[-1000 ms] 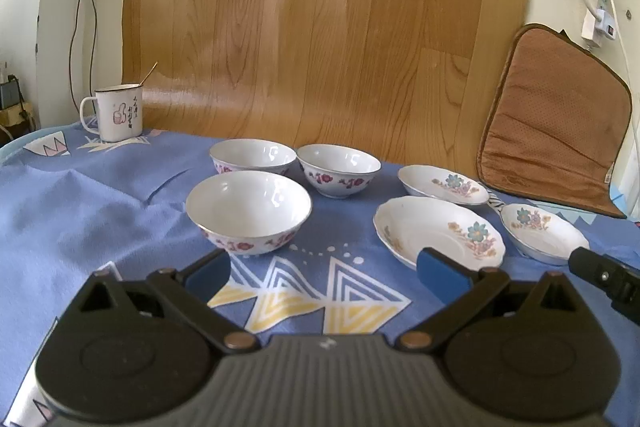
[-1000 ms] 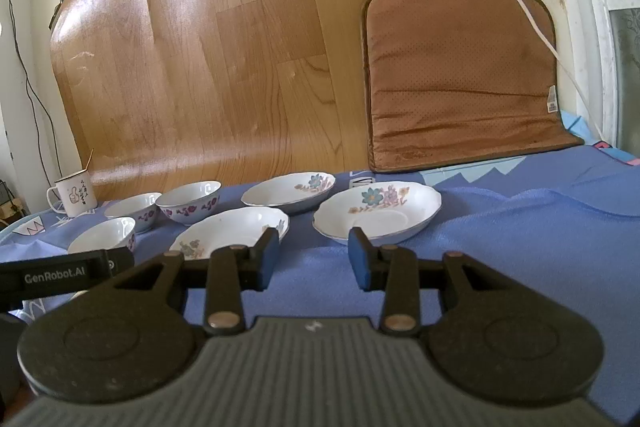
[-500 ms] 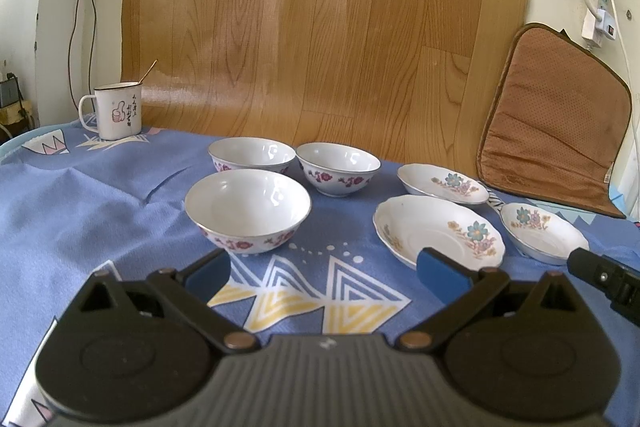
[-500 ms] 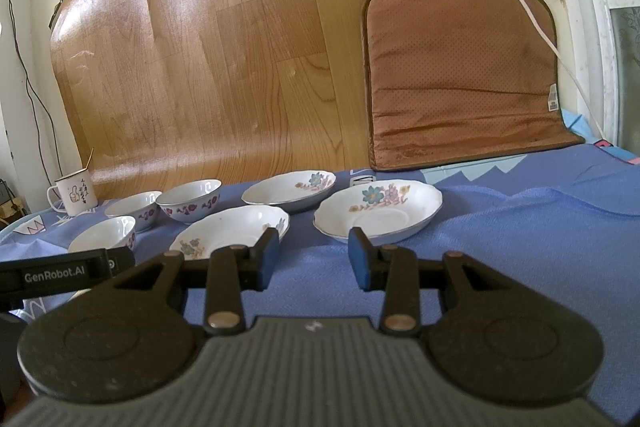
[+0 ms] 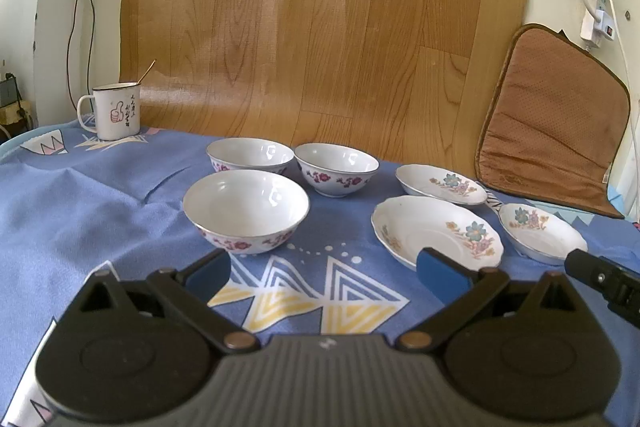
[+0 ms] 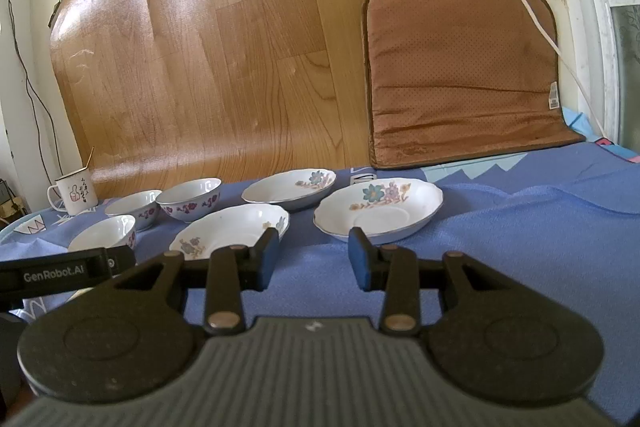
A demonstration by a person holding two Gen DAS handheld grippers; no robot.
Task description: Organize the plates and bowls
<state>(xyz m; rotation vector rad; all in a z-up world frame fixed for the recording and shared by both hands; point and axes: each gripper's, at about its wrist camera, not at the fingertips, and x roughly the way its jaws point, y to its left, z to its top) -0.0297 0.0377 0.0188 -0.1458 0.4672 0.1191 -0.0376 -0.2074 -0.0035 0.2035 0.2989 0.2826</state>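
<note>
Near strip of blue cloth [image 5: 100, 211] bare: free passage. Mid-surface blocked by three floral bowls [image 5: 246, 211] left, three floral plates [image 5: 436, 231] right; open cloth lane between groups. Far edge: enamel mug [image 5: 114, 113] left, brown cushion [image 6: 460, 67] right.

Parted right tongs [image 6: 313, 257], empty, near plate [image 6: 378, 213], three bowls [image 6: 188, 201] left

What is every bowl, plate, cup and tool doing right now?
Near bowl: upright, empty, alone.
Two back bowls: upright, empty, side by side.
Three plates: flat on the cloth, unstacked.
Mug: upright, stick inside.
Left tool: open, holding nothing.
Right tool: open, holding nothing.
</note>
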